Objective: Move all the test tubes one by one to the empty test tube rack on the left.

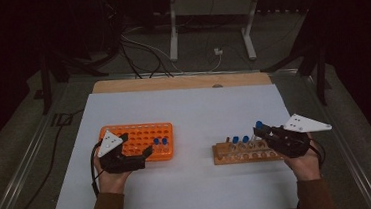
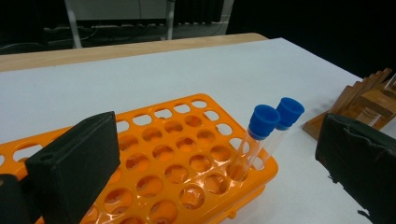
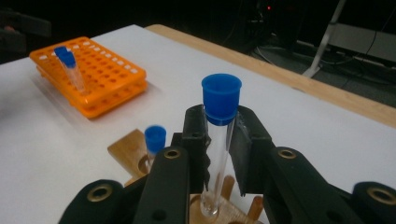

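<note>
Your surface (image 1: 195, 184) is a white sheet with a strip of bare wood at its 12 o'clock edge. The room around it is dark, with cables and a metal stand on the floor behind.

You have two racks. The orange rack (image 1: 136, 138) sits at 9 o'clock with two blue-capped tubes (image 2: 259, 140) standing at its end. The wooden rack (image 1: 242, 152) sits at 3 o'clock with two capped tubes (image 1: 240, 140) in it.

Your right gripper (image 1: 266, 133) holds a fifth tube (image 3: 219, 135) upright, its fingers (image 3: 194, 135) tight on the glass, its bottom just over the wooden rack. Your left gripper (image 1: 136, 146) rests at the orange rack, fingers (image 2: 77, 163) wide apart and holding nothing.
</note>
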Available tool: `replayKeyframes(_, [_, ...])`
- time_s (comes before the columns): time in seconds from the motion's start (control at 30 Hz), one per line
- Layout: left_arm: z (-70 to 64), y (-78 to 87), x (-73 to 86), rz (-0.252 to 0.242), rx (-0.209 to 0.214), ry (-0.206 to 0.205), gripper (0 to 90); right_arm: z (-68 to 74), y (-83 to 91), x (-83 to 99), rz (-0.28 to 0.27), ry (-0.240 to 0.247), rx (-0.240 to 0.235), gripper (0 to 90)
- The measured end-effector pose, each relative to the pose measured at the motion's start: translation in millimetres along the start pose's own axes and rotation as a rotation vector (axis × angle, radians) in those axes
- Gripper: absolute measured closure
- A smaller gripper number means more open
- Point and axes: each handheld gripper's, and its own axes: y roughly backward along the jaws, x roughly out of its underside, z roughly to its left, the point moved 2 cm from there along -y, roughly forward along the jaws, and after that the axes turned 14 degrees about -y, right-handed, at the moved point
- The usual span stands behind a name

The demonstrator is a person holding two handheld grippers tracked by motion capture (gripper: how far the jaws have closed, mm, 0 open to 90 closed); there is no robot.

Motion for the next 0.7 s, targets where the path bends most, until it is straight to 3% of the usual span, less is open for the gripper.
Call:
replayKeyframes(0.4, [0.3, 0.1, -5.2, -0.015, 0.02, 0.004, 1.6, 0.5, -13.6, -17.0, -0.046, -0.025, 0.016, 77.4])
replayKeyframes(0.7, [-3.3, 0.6, -14.0, -0.036, 0.038, -0.019, 1.6, 24.2, -37.0, -29.6, -0.021, -0.012, -0.019, 77.3])
